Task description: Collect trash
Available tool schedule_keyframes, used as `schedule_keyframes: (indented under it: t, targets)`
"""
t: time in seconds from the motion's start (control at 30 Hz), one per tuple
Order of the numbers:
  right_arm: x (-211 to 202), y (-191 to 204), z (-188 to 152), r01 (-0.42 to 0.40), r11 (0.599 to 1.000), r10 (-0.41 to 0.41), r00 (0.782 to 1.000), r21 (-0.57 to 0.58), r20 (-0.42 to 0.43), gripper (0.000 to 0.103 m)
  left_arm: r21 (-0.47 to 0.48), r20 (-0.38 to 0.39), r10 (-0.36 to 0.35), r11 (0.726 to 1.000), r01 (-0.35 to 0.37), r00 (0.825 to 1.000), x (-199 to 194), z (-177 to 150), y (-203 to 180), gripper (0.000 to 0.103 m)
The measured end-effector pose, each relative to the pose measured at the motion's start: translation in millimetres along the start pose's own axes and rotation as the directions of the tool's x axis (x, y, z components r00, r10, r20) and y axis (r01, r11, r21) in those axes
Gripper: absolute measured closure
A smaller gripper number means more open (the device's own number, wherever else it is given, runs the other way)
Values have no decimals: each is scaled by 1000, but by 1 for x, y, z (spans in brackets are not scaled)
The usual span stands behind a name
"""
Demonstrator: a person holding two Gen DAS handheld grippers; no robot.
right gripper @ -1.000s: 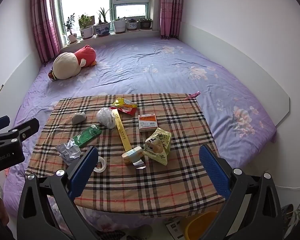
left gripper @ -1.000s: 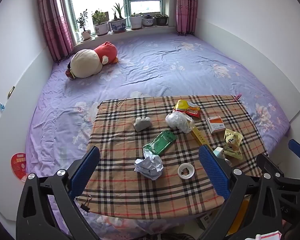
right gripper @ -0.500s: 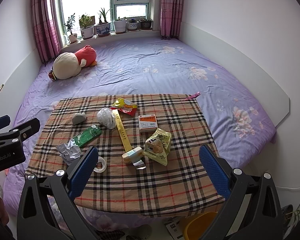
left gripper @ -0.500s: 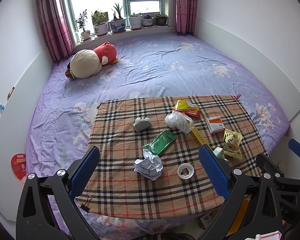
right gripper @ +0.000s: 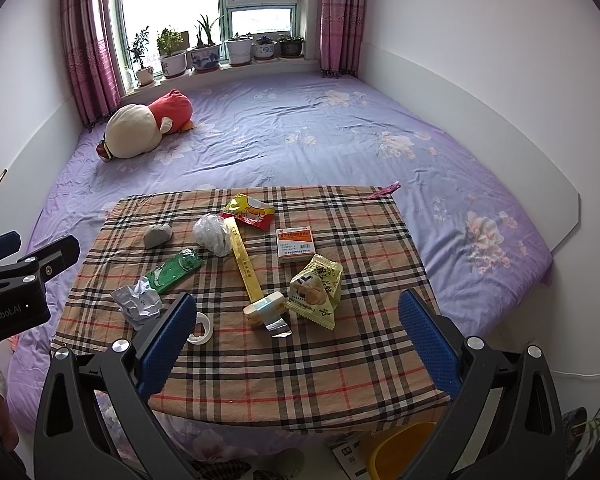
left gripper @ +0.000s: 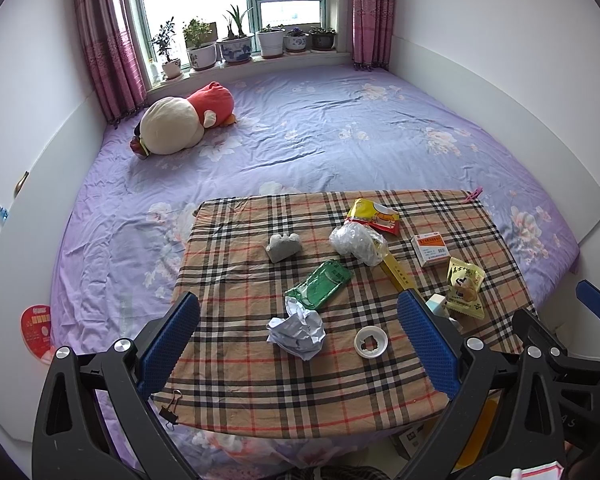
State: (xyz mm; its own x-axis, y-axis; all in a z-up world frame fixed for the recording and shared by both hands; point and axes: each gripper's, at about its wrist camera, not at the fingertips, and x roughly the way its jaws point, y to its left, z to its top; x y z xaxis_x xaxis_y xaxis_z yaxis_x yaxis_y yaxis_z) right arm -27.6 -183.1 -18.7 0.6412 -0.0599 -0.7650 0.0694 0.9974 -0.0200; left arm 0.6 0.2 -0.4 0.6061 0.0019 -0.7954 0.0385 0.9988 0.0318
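Both the left tongs and the right tongs hang wide apart and empty over the near edge of the plaid-cloth-covered worktop. By that edge lie a crumpled white paper ball and a white tape ring; toward the right edge sits a yellow-green snack packet. Further in are a green foil wrapper, an orange-and-white medicine box with unreadable print, and a clear crumpled plastic bag. "GenRobot.AI" is printed on the left gripper's black body. Beyond stretches a purple floral bed, a red-and-cream plush toy, and potted plants on the windowsill.
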Motion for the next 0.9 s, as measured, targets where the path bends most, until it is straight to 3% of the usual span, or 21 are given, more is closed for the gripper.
schedule_keyframes:
  t: [0.9]
  targets:
    - [3,1,-4,-2,1000,2,1000,2,-6,3,0,-2,-2,1000,2,1000,0,0,0,5]
